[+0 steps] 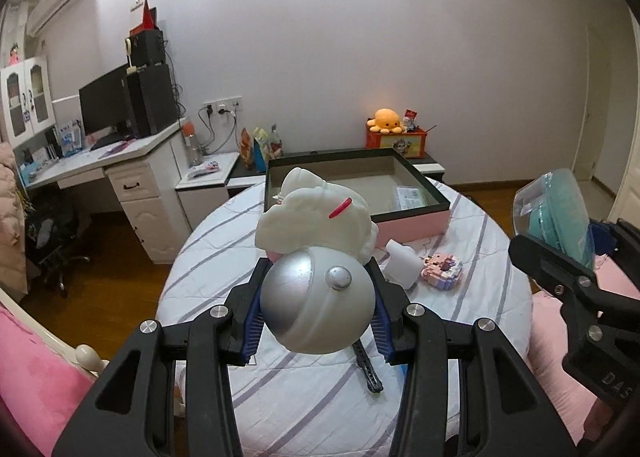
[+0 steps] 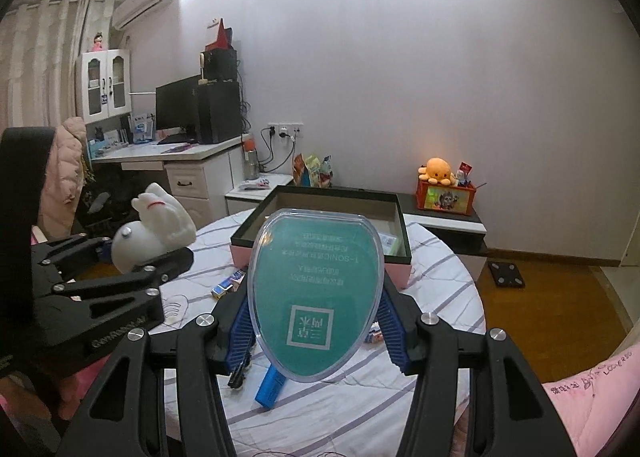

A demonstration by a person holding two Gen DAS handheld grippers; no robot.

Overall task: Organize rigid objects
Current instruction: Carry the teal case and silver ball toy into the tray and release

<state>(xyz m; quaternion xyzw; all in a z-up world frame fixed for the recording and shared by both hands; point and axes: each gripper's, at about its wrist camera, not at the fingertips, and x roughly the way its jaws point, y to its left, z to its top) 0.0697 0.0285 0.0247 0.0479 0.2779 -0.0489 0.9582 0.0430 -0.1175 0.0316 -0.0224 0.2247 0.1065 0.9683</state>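
The left gripper is closed on a white plastic rabbit figure with a rounded silver-grey base; its blue ribbed pads press the base from both sides, and the figure is held clear above the striped bedsheet. Ahead of this gripper, beyond the rabbit, sits the shallow open box with black rim and pink sides. It looks nearly bare inside, with only a flat pale packet lying near its far corner.

Below and just right of the left gripper, several things are still loose on the sheet: a white rectangular foam-like block, a small pink brick-built toy and a black ridged strip.

The right gripper is clamped on a clear oval plastic case with a teal printed insert, held upright between its jaws and also lifted off the bed. The box lies directly ahead of it too. Under this gripper rest a blue rectangular stick and a small blue-and-white carton.

By my reading the sorting is at an early stage: two items are in hand and on their way, not yet placed, and at least five more wait on the sheet.
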